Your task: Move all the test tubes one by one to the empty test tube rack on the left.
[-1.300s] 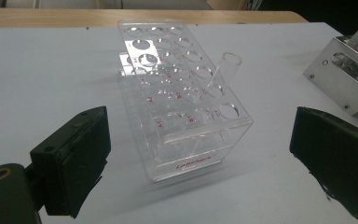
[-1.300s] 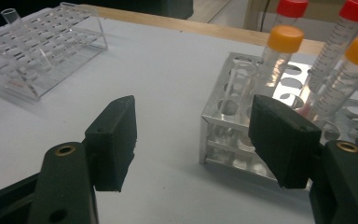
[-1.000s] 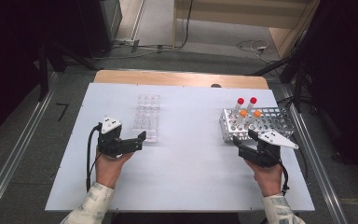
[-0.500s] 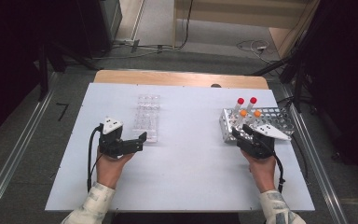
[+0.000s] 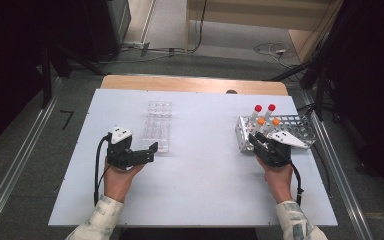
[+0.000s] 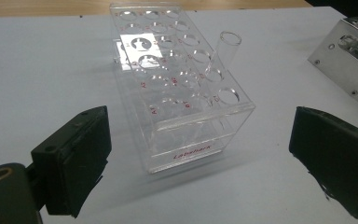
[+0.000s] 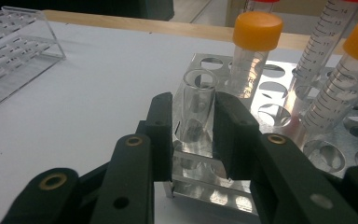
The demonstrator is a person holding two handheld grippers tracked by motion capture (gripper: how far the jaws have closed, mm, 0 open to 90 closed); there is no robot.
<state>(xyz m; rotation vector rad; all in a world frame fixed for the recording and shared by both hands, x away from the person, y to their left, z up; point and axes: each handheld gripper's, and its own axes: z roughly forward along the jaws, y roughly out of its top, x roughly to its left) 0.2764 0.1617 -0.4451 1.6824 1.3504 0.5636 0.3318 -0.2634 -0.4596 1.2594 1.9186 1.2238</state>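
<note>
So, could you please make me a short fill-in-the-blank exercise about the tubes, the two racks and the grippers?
1. The right gripper has its jaws around an uncapped ____ tube in the metal rack.
2. The clear plastic rack holds ____ tube.
3. The left gripper is ____, nothing between its jaws.
4. Two capped tubes have orange caps, two have ____ caps.

Missing words: glass; one; open; red

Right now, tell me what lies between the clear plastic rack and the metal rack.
Bare white table, seen in the high view: nothing lies between the clear plastic rack and the metal rack.
</note>
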